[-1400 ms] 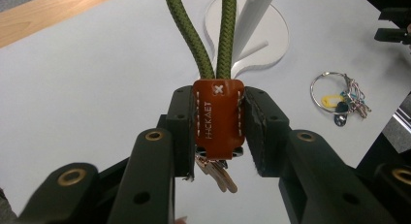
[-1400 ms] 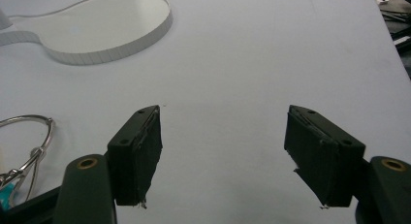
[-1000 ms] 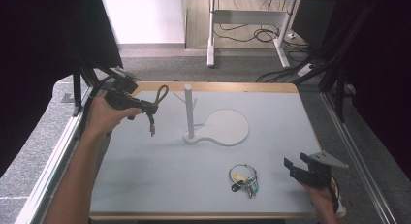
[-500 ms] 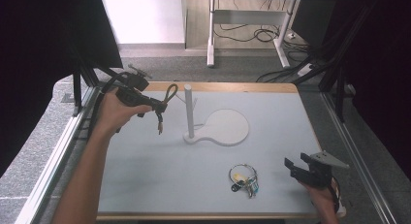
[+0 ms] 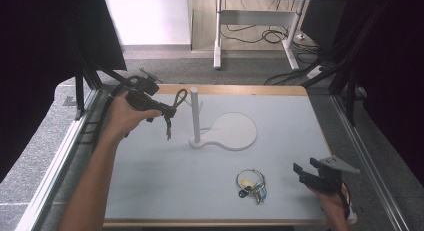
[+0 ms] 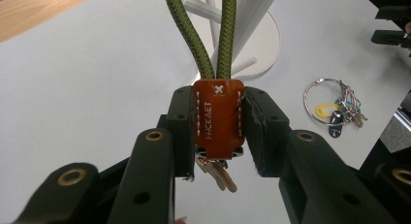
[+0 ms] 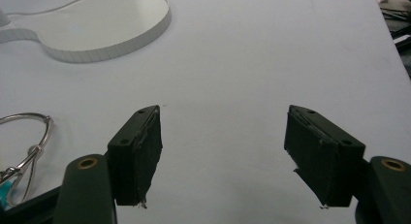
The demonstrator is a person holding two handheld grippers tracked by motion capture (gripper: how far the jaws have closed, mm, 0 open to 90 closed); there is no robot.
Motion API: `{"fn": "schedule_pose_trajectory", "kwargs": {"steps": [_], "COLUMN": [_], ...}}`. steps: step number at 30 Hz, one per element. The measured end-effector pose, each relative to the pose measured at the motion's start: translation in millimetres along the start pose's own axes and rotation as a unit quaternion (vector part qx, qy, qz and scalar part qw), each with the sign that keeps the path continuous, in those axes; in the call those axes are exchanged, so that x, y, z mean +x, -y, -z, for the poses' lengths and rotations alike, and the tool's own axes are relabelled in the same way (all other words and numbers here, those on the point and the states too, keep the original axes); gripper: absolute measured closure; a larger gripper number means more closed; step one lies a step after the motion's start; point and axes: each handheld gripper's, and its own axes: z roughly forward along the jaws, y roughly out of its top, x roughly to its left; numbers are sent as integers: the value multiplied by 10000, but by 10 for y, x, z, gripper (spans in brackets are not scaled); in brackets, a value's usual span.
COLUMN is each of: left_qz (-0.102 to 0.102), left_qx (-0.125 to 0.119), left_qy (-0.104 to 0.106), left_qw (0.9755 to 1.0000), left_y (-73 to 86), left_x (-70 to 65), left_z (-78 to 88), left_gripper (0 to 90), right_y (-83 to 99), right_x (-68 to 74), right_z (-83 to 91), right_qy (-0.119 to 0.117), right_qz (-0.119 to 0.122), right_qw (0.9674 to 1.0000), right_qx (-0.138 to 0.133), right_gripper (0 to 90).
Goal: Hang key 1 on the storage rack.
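Note:
My left gripper [image 5: 170, 112] [image 6: 219, 124] is shut on the brown leather tab [image 6: 218, 117] of a keychain with a green rope loop [image 5: 178, 98] [image 6: 215, 35]; keys [image 5: 168, 130] [image 6: 216, 174] hang below it. It is held in the air just left of the white stand's post [image 5: 195, 115], the loop close to the post's pegs [image 6: 208, 13]. A second key ring [image 5: 251, 184] [image 6: 334, 105] [image 7: 22, 146] with coloured tags lies on the table near the front. My right gripper [image 5: 304, 172] [image 7: 225, 153] stands open just right of that ring, nothing between its jaws.
The stand has a flat white base [image 5: 232, 132] [image 7: 97, 27] at mid-table. The grey table [image 5: 165, 181] has a wooden edge at the back and a metal rail [image 5: 60, 156] on the left. Dark curtains hang on both sides.
My left gripper has carried the rope keychain to the right, toward the stand's post. The right gripper has stayed where it was.

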Motion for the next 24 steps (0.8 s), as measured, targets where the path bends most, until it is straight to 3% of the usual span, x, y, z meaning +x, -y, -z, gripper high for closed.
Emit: {"fn": "schedule_pose_trajectory", "kwargs": {"steps": [12, 24], "left_qz": [91, 19], "left_qx": [101, 241], "left_qy": [123, 225], "left_qw": [9998, 9995], "left_y": [3, 65], "left_x": [72, 45], "left_z": [-166, -381], "left_gripper": [666, 664], "right_y": [4, 8], "right_x": [1, 3], "right_z": [-9, -19], "right_qy": [2, 13], "right_qz": [-2, 36], "right_qw": [10000, 10000], "right_qx": [24, 45], "right_gripper": [298, 299]}}
